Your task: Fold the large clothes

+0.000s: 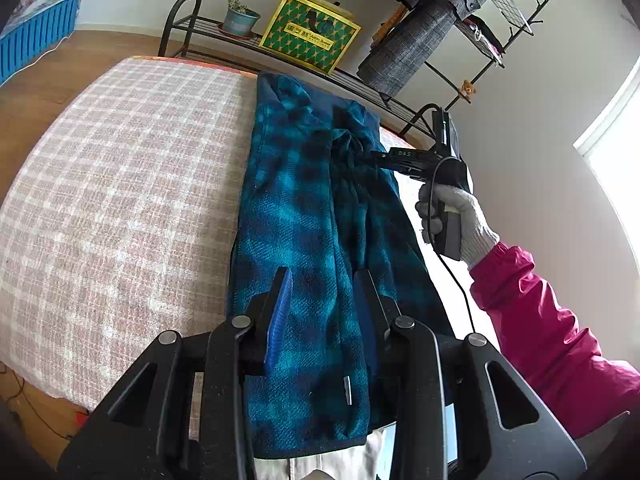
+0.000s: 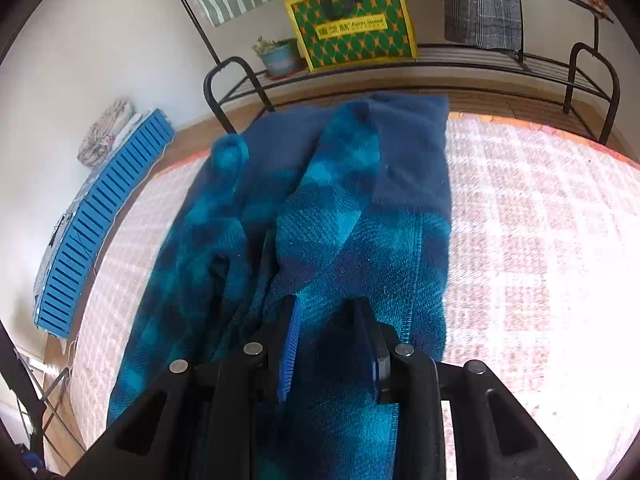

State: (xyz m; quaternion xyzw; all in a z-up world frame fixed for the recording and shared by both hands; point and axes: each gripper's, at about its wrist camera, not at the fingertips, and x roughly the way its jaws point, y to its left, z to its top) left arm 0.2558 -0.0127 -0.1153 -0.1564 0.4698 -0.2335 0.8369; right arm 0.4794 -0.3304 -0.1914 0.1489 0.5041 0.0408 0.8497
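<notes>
Fleece garment (image 1: 304,216), teal and navy check, lies in a long narrow strip on the checked pink cover of the bed (image 1: 120,184), reaching from the near edge to the far edge. Judged by its nap and thickness, it is soft, limp and fairly bulky: it will sag between two holds, it will not slip on the pads, and it is not fragile.

Left gripper (image 1: 324,280) hangs over the near end of the strip, jaws spread, with cloth showing between them but nothing pinched.

Right gripper (image 2: 326,310) points at a raised ridge of cloth halfway along the strip. In its own view the jaws stand apart over the fleece. In the left view its tip is buried in a bunched fold, so whether it pinches cloth cannot be told.

Recommended holds: stitched hem and outer edges, at two well separated corners, gathering all layers in each bite.
</notes>
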